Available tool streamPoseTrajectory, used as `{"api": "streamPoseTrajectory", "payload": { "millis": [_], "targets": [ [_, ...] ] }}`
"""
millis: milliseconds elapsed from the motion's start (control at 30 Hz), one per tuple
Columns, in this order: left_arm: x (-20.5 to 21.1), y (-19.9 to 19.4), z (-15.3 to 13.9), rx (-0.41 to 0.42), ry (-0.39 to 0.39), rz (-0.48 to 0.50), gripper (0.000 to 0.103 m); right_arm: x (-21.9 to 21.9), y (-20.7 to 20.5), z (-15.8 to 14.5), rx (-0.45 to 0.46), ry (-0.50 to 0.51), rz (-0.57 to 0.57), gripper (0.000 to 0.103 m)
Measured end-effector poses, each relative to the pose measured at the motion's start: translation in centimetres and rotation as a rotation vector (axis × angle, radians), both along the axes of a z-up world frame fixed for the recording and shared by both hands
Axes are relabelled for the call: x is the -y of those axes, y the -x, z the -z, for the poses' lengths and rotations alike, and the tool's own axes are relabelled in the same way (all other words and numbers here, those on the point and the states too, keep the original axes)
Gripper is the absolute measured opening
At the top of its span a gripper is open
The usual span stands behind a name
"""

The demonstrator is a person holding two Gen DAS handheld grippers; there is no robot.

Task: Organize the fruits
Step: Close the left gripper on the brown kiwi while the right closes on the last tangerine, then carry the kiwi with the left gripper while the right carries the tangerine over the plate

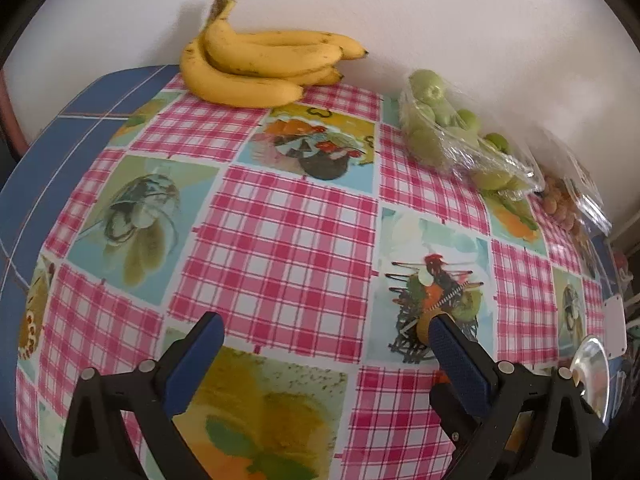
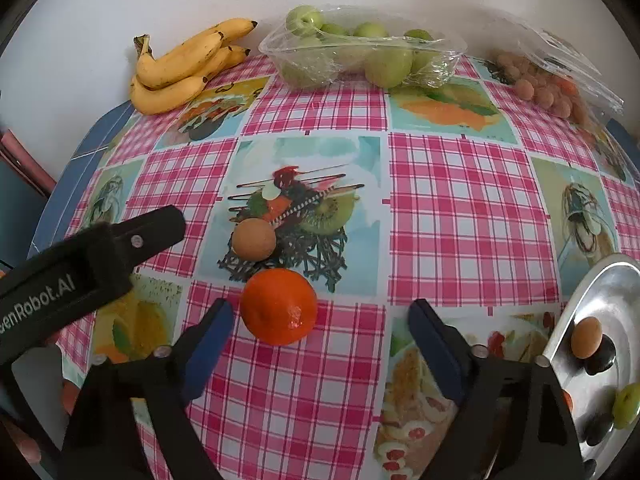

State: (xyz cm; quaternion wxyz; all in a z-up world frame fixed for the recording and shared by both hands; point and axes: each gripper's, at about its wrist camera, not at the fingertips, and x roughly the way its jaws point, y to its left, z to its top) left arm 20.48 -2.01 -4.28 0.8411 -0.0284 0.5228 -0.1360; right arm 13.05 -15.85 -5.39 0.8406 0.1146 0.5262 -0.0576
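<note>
An orange (image 2: 279, 306) lies on the checked tablecloth just ahead of my open right gripper (image 2: 322, 320), nearer its left finger. A small tan round fruit (image 2: 254, 239) lies just beyond the orange. My left gripper (image 1: 326, 330) is open and empty; its body (image 2: 92, 256) shows at the left of the right wrist view. Its right fingertip (image 1: 444, 330) hides most of the tan fruit (image 1: 423, 326). A metal tray (image 2: 608, 280) at the right holds a tan fruit (image 2: 586, 337), dark fruits and a green one (image 2: 627, 400).
Along the wall stand a bunch of bananas (image 1: 260, 64) (image 2: 184, 66), a clear pack of green apples (image 1: 444, 128) (image 2: 360, 54) and a bag of small reddish fruits (image 2: 548, 84) (image 1: 560, 202). The tray edge (image 1: 592, 372) shows at the right of the left wrist view.
</note>
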Motion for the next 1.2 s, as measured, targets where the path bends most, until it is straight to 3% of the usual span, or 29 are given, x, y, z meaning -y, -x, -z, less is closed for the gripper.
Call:
{"api": "streamPoseTrajectory", "payload": {
  "millis": [133, 200, 267, 433, 567, 800, 933, 1100, 1200],
  "targets": [
    [0.6, 0.1, 0.1, -0.002, 0.014, 0.017, 0.103, -0.2, -0.2, -0.2, 0.017, -0.013, -0.013, 0.069],
    [0.8, 0.1, 0.1, -0.002, 0.022, 0.024, 0.103, -0.3, -0.3, -0.3, 0.022, -0.023, -0.02, 0.057],
    [1.0, 0.1, 0.2, -0.002, 0.029, 0.03, 0.103, -0.4, -0.3, -0.4, 0.026, -0.035, -0.032, 0.04],
    [1.6, 0.3, 0.1, 0.006, 0.061, 0.052, 0.101, -0.3, -0.2, -0.4, 0.031, -0.077, -0.051, 0.039],
    [2.6, 0.5, 0.2, 0.01, 0.08, 0.091, 0.089, 0.7, 0.1, -0.7, 0.033, -0.074, -0.035, 0.039],
    [4.8, 1.1, 0.9, 0.004, 0.09, 0.16, 0.056, 3.3, 0.9, -1.4, 0.04, -0.074, 0.029, 0.039],
    [5.6, 1.5, 0.9, 0.01, 0.091, 0.181, 0.049, 3.8, 1.0, -1.5, 0.045, -0.07, 0.041, 0.039],
    [5.9, 1.5, 1.3, -0.001, 0.094, 0.186, 0.03, 3.9, 1.0, -1.1, 0.033, -0.071, 0.041, 0.039],
    [6.0, 1.6, 1.4, -0.005, 0.1, 0.189, 0.028, 3.8, 1.0, -1.0, 0.028, -0.069, 0.039, 0.039]
  ]
}}
